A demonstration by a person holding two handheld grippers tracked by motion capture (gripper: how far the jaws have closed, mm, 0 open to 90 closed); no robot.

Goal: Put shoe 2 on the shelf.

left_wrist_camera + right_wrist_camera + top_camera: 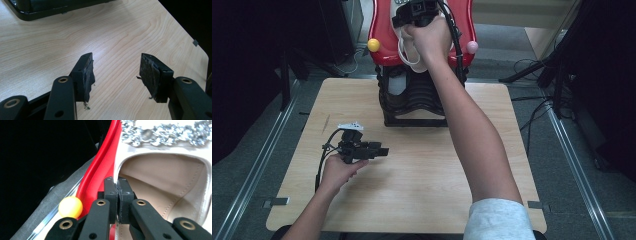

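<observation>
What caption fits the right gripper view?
Right tool shut on the side edge of a cream shoe beside a red tray.

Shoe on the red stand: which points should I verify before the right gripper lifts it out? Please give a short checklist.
1. Right gripper shut on the rim of the shoe: ok.
2. Grip deep enough: only the jaw tips pinch the thin rim, so not ok.
3. Shoe free from the red stand: its side lies close against the stand, cannot tell.
4. Left gripper open and holding nothing: ok.
5. Bare table near the left gripper for putting the shoe down: ok.
</observation>
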